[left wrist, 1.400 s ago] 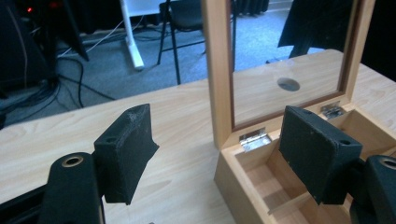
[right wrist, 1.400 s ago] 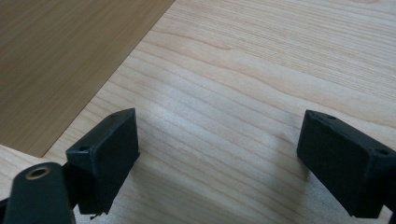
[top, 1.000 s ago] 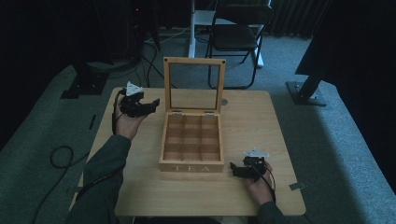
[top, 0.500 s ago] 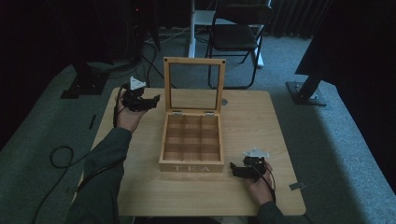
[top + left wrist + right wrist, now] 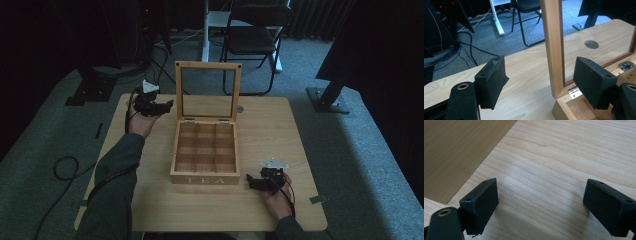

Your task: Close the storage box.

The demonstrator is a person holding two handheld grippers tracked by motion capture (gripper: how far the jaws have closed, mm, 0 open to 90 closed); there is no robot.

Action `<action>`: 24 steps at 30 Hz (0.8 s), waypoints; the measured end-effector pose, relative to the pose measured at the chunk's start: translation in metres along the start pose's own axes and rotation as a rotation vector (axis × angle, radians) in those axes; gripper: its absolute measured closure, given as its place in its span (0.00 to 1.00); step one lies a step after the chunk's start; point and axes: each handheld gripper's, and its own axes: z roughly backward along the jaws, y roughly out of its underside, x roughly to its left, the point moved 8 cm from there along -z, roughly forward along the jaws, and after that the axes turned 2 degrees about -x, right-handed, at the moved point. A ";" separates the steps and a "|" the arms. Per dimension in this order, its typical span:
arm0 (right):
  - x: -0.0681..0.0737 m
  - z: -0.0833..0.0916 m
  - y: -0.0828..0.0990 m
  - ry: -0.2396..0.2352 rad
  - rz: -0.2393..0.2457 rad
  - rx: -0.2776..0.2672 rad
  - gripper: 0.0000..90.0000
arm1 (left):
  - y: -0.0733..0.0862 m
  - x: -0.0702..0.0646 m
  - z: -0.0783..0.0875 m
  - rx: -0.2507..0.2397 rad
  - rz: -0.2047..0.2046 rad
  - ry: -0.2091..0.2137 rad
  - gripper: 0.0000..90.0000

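Here the left tongs (image 5: 541,82) gape wide around the upright lid frame (image 5: 552,47) of the tea box (image 5: 204,150) mid-desk, probably not touching; the right tongs (image 5: 255,182), equally spread, idle by its front corner

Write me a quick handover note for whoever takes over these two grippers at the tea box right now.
Left gripper: open, empty, raised beside the left edge of the upright lid, jaws straddling the frame without touching it.
Right gripper: open, empty, low over the table by the front right corner of the tea box.
Box stands mid-table, lid fully open, compartments look empty.
Done: nothing gripped. Probably left: grip the lid with the left gripper and close it.
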 end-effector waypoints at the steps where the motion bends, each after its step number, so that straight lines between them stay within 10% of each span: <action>1: 0.000 0.000 0.000 0.000 0.000 0.000 0.14 | 0.000 0.000 -0.001 0.002 -0.001 0.000 0.29; 24: 0.000 0.000 0.000 0.000 0.000 0.000 0.14 | -0.018 -0.014 -0.028 0.003 0.008 0.038 0.31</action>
